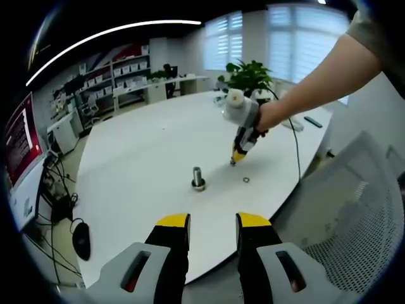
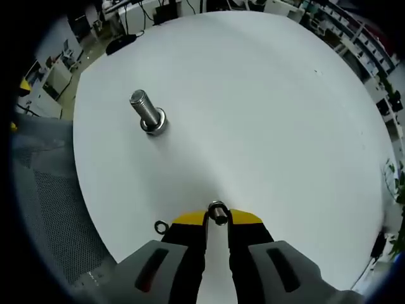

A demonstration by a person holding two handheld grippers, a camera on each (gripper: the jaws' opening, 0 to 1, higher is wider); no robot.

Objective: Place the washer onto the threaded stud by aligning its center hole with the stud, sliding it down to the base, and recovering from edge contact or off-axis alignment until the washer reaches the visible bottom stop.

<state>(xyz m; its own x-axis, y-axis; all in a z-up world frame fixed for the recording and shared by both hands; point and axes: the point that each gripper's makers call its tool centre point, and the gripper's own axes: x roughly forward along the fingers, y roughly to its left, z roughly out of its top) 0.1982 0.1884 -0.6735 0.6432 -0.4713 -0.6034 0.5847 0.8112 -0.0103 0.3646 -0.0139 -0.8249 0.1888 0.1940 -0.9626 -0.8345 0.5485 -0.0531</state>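
A wide white tabletop (image 1: 139, 152) stretches ahead of the jaws. Beyond its far edge stands a leafy potted plant (image 1: 250, 75); a white mesh chair (image 1: 361, 215) sits right of the jaws, a monitor (image 1: 22, 142) far left.

A plain white table (image 1: 145, 152) carries a shiny silver-grey threaded stud (image 2: 147, 114) and a small silver washer (image 2: 218, 213). Both grippers, left (image 1: 213, 223) and right (image 2: 217, 218), have pale grey bodies, black jaws and bright yellow tips. A green leafy plant (image 1: 250, 76) stands beside a white mesh chair (image 1: 364, 209).
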